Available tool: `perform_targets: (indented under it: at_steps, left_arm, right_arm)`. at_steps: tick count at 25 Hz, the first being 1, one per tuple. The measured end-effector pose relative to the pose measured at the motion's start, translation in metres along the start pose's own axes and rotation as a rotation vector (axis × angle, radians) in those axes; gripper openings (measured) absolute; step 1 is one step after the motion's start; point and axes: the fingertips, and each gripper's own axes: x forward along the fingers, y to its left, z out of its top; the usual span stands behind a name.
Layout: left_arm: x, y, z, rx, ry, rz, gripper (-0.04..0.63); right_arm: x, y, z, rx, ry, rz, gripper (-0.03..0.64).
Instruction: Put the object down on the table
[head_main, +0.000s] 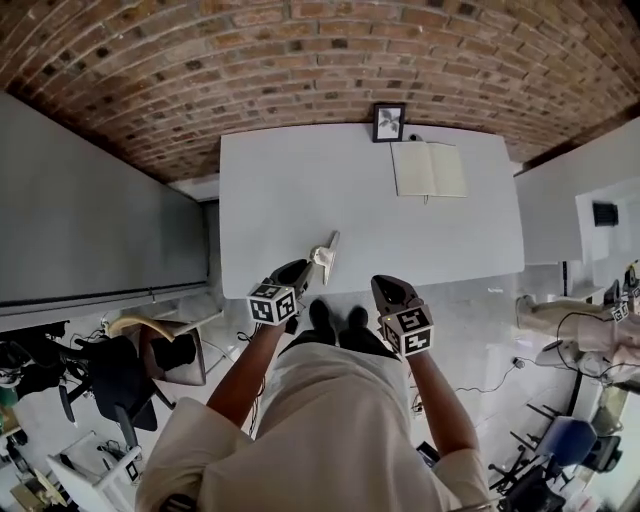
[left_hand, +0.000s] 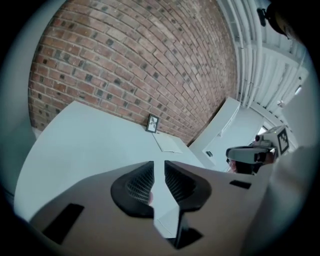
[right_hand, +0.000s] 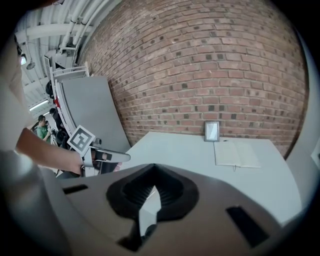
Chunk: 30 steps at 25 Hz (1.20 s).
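A small pale object (head_main: 323, 254) with a thin grey stem sticks out from the tips of my left gripper (head_main: 303, 268), just above the near edge of the white table (head_main: 300, 180). In the left gripper view that gripper (left_hand: 159, 170) has its jaws drawn close with only a narrow slot between them, and a pinkish bit shows low in the slot. My right gripper (head_main: 385, 285) hovers at the table's near edge, a little to the right. Its jaws (right_hand: 152, 187) are shut with nothing between them. The right gripper view also shows the left gripper (right_hand: 102, 156) at its left.
An open notebook (head_main: 428, 168) and a small picture frame (head_main: 388, 122) lie at the table's far side by the brick wall. A grey partition (head_main: 90, 210) stands to the left, with chairs (head_main: 110, 375) behind me. White furniture (head_main: 570, 200) is on the right.
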Motion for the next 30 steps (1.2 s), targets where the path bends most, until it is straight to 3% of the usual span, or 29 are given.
perform_targets:
  at_steps: [12, 30]
  left_arm:
    - [-0.059, -0.074, 0.037, 0.041, -0.149, 0.081, 0.001]
    - [-0.156, -0.164, 0.020, 0.145, -0.331, 0.254, -0.006]
  right_arm:
    - [-0.050, 0.002, 0.020, -0.064, -0.058, 0.093, 0.002]
    - [-0.129, 0.013, 0.015, -0.190, -0.133, 0.240, 0.002]
